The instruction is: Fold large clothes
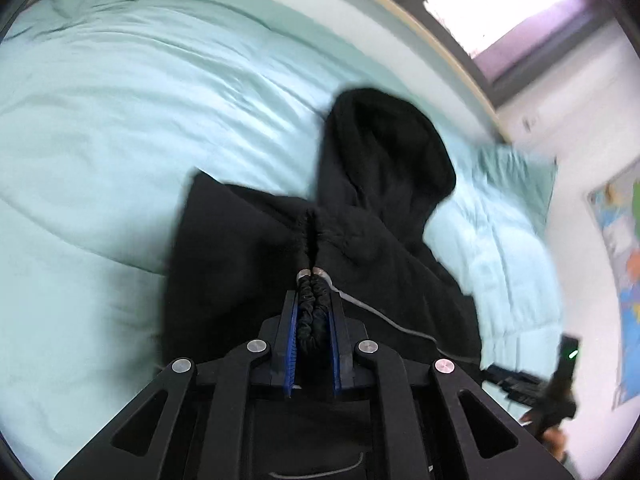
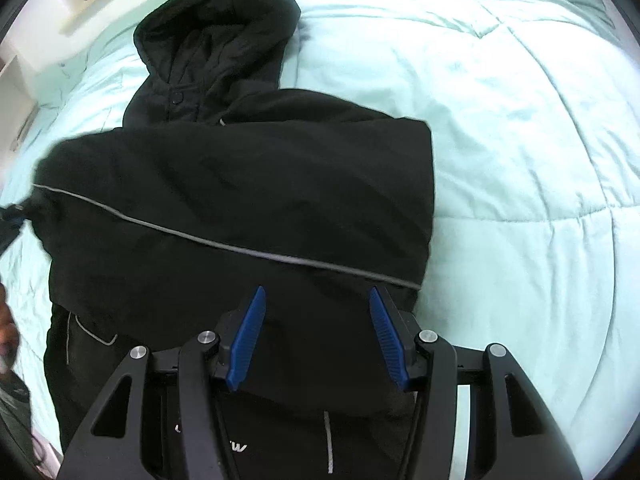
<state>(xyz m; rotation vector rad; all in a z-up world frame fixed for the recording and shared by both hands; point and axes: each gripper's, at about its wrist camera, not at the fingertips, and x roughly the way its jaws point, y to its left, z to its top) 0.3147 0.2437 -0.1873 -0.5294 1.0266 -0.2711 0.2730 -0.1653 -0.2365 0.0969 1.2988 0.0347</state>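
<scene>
A black hooded jacket with thin grey piping lies on a pale green bed, hood at the far end. A sleeve is folded across its body. My left gripper is shut on the sleeve's gathered black cuff and holds it over the jacket; the hood lies beyond. My right gripper is open and empty, just above the jacket's lower body. The left gripper shows at the left edge of the right wrist view.
The pale green quilt covers the bed on all sides of the jacket. A pillow lies at the bed's far right. A window and a wall with a coloured map stand beyond. The right gripper shows at the lower right.
</scene>
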